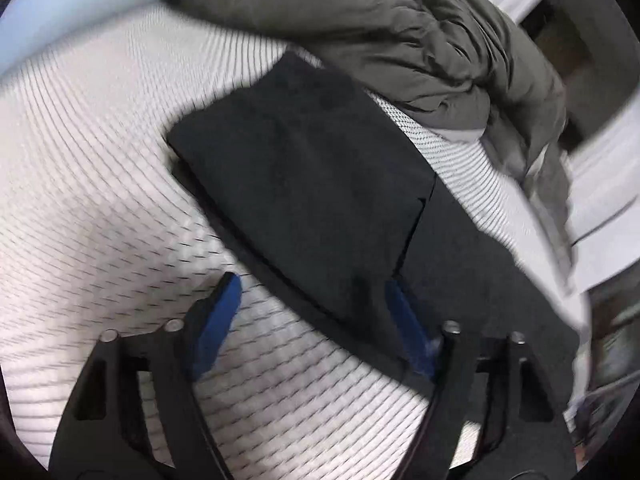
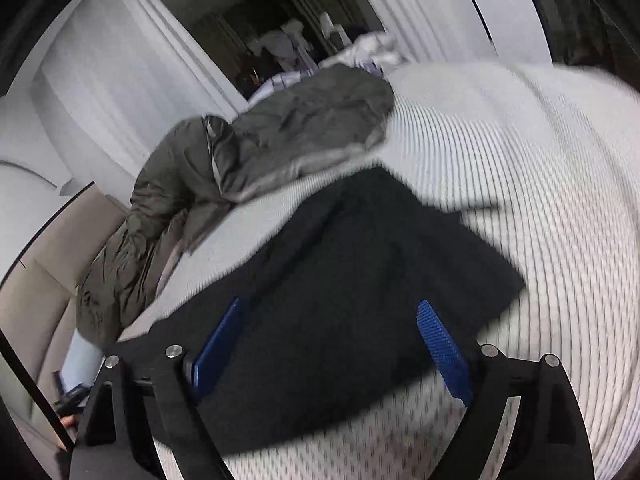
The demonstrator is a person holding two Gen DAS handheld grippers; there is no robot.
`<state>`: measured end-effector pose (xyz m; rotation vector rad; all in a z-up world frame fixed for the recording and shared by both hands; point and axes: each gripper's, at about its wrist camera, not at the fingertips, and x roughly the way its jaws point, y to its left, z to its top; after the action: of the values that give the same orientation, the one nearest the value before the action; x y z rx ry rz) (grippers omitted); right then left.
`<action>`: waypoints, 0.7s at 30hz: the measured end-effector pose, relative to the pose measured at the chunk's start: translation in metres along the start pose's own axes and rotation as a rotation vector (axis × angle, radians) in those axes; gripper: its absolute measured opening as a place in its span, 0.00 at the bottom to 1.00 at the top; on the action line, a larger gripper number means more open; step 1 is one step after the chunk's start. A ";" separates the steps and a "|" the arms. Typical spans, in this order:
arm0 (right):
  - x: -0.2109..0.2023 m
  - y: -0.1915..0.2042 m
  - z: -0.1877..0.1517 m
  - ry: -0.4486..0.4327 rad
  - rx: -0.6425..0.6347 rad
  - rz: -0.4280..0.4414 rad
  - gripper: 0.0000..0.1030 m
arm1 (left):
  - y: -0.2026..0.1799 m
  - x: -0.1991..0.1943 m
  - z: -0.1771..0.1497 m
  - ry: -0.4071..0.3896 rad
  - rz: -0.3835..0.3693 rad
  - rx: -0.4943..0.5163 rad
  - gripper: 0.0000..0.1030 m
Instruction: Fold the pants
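Note:
Black pants (image 1: 304, 176) lie folded into a thick flat stack on a white quilted mattress (image 1: 100, 152). In the left wrist view my left gripper (image 1: 312, 292) stands open over the near edge of the stack, its blue pads (image 1: 218, 320) wide apart and pressing on nothing. The right wrist view shows the same pants (image 2: 360, 280) from the other side. My right gripper (image 2: 330, 320) hangs open above them, blue pads (image 2: 440, 344) spread on either side of the cloth without pinching it. Both views are blurred.
A crumpled olive-grey padded jacket (image 1: 400, 28) lies on the mattress just beyond the pants, also seen as the jacket (image 2: 280, 136) draping over the bed's edge. White cupboard panels (image 2: 120, 80) and a dark opening with clutter (image 2: 288, 40) stand behind.

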<state>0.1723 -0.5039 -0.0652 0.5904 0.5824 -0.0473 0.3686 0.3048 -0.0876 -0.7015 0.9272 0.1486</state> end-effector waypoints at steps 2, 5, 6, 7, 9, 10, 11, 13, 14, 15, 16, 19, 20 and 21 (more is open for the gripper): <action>-0.010 -0.009 -0.019 0.030 0.038 0.012 0.87 | 0.002 0.006 0.004 -0.060 -0.017 -0.038 0.46; -0.019 -0.022 -0.041 0.103 0.096 0.027 0.87 | 0.003 0.012 0.009 -0.085 0.001 -0.063 0.10; -0.019 -0.025 -0.043 0.110 0.113 0.038 0.87 | 0.005 0.010 0.008 -0.098 -0.014 -0.075 0.07; -0.019 -0.028 -0.047 0.113 0.131 0.064 0.87 | 0.008 0.008 0.008 -0.108 -0.020 -0.077 0.05; -0.009 -0.031 -0.045 0.115 0.150 0.119 0.87 | 0.006 -0.001 0.003 -0.136 -0.003 -0.055 0.04; -0.003 -0.032 -0.043 0.121 0.159 0.136 0.87 | 0.004 -0.005 0.001 -0.142 0.006 -0.045 0.03; 0.006 -0.033 -0.038 0.126 0.175 0.151 0.86 | 0.006 -0.007 -0.001 -0.149 0.013 -0.045 0.03; 0.029 -0.032 -0.025 0.126 0.199 0.169 0.72 | 0.007 -0.012 -0.007 -0.163 0.023 -0.060 0.03; 0.039 -0.032 -0.020 0.122 0.212 0.160 0.63 | 0.009 -0.014 -0.010 -0.169 0.028 -0.074 0.03; 0.049 -0.033 -0.017 0.125 0.234 0.149 0.41 | 0.010 -0.017 -0.014 -0.178 0.032 -0.082 0.02; 0.057 -0.035 -0.015 0.142 0.255 0.146 0.20 | 0.012 -0.020 -0.017 -0.190 0.035 -0.086 0.02; 0.061 -0.038 -0.012 0.151 0.283 0.168 0.09 | 0.013 -0.035 -0.036 -0.223 0.047 -0.072 0.02; 0.057 -0.037 -0.013 0.145 0.272 0.168 0.08 | 0.019 -0.045 -0.047 -0.229 0.043 -0.066 0.02; 0.045 -0.035 -0.016 0.135 0.246 0.155 0.06 | 0.024 -0.053 -0.056 -0.235 0.037 -0.065 0.02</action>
<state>0.1949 -0.5196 -0.1176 0.8813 0.6650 0.0689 0.2885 0.2975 -0.0807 -0.7107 0.7129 0.2889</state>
